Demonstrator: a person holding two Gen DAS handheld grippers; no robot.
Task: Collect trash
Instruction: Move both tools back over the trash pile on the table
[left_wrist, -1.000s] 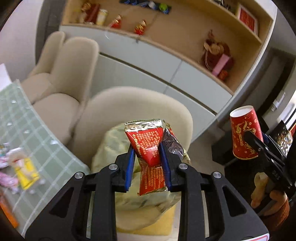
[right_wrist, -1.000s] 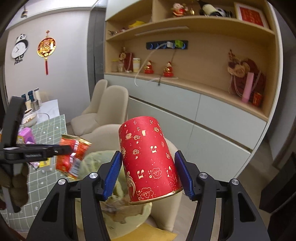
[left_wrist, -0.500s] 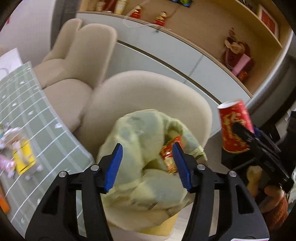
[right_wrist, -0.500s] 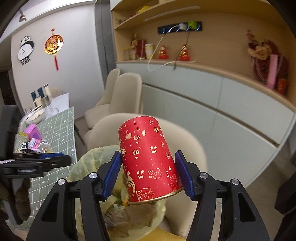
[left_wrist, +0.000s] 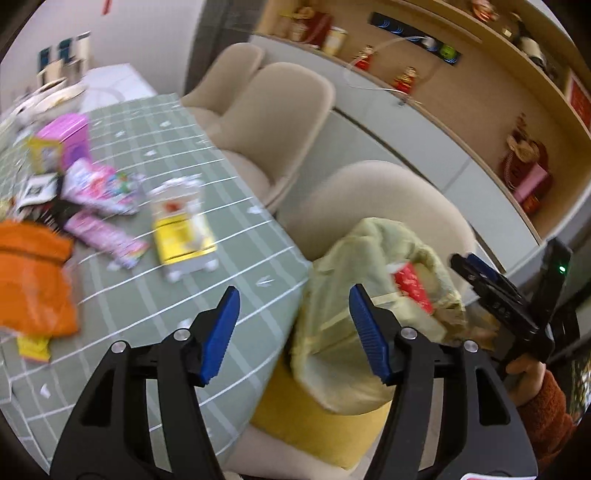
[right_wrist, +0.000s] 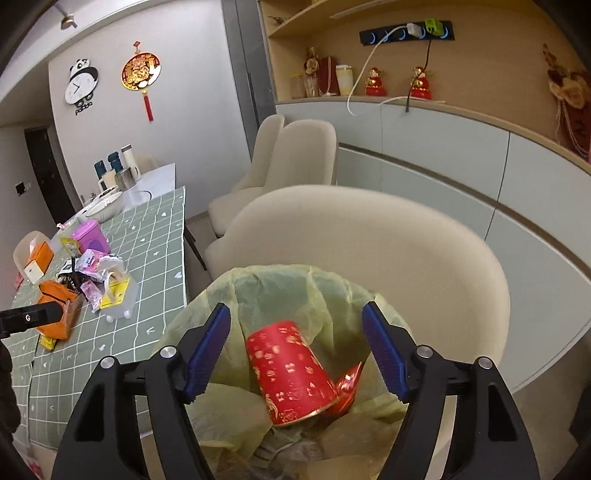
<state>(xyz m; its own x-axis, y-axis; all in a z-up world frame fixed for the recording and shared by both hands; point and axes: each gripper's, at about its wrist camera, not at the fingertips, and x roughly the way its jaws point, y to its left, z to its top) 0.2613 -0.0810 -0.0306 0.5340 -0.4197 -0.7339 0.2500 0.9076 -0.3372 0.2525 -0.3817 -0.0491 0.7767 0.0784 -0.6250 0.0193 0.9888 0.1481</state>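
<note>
Red paper cup (right_wrist: 291, 373) lies tilted inside the yellow-green trash bag (right_wrist: 280, 291), w/ a shiny red wrapper (right_wrist: 349, 384) just beside it; bag sits on a beige chair (right_wrist: 424, 258) next to the bench (right_wrist: 155, 236).

Right gripper (right_wrist: 295, 350) hangs over the bag mouth, jaws opening wide, cup below and between them but pads not touching it, so cup reads as dropped in. Left gripper (left_wrist: 293, 332) points at the bench edge and bag side, jaws opening, nothing between them.

Progress, as a judgement: at least two pieces are in the bag, more to go. Left on the bench: yellow-and-white packet (left_wrist: 184, 229), pink wrappers (left_wrist: 103, 206), orange bag (left_wrist: 33, 280), purple tub (left_wrist: 72, 138), plus small bits. Which of those count as trash can't be told for sure.

Hard to see: left view is motion-blurred, so the bench items have no readable labels. Bag bottom is crumpled and dim; other contents unclear. Yellow base (left_wrist: 317, 424) under the bag only partly visible. A hand in a rust sleeve (left_wrist: 543, 402) is cut off at the frame edge.
</note>
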